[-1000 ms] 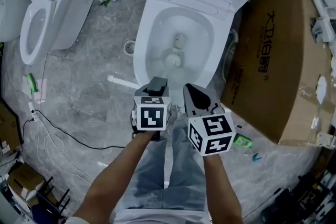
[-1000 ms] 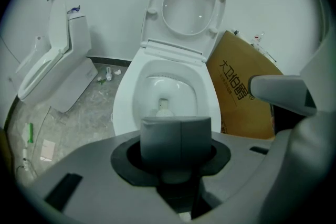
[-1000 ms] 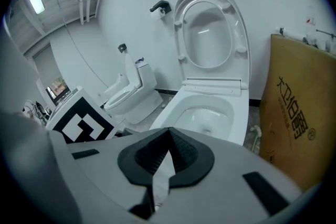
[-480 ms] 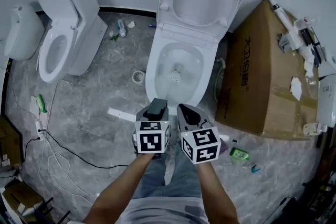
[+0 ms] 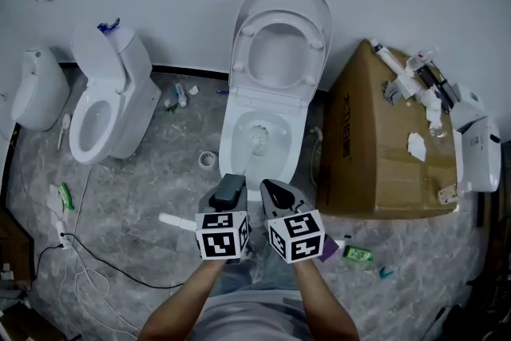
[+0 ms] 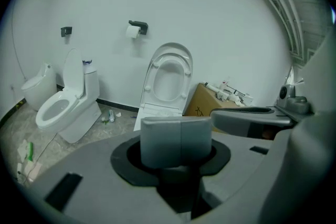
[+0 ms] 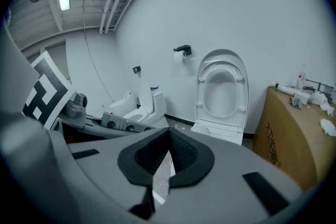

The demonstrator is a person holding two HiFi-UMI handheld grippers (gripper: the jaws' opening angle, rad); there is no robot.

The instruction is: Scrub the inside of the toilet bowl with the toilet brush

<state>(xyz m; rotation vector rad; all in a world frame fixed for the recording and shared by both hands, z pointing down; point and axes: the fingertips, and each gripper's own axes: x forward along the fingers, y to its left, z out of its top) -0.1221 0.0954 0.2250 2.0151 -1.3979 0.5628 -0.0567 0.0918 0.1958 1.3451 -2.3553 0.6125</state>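
Note:
The open toilet [image 5: 263, 120] stands against the wall with its lid and seat up. A small round bristly thing [image 5: 257, 141] lies at the bottom of its bowl; I cannot tell whether it is the brush head. My left gripper [image 5: 230, 189] and right gripper [image 5: 278, 194] are side by side over the floor, just short of the bowl's front rim. Both are shut and hold nothing. The left gripper [image 6: 181, 139] shows its pads pressed together, with the toilet [image 6: 167, 78] beyond. Past the right gripper [image 7: 168, 152], the same toilet [image 7: 221, 92] is in sight.
A second toilet [image 5: 104, 104] and a small white fixture [image 5: 36, 88] stand at the left. A big cardboard box [image 5: 367, 140] crowds the toilet's right side. A white rod [image 5: 177, 221], cables [image 5: 88, 267], a green bottle [image 5: 359, 254] and litter lie on the floor.
The view has pulled back and up, taking in more wall and floor. Both grippers now sit farther from the bowl, still side by side and shut.

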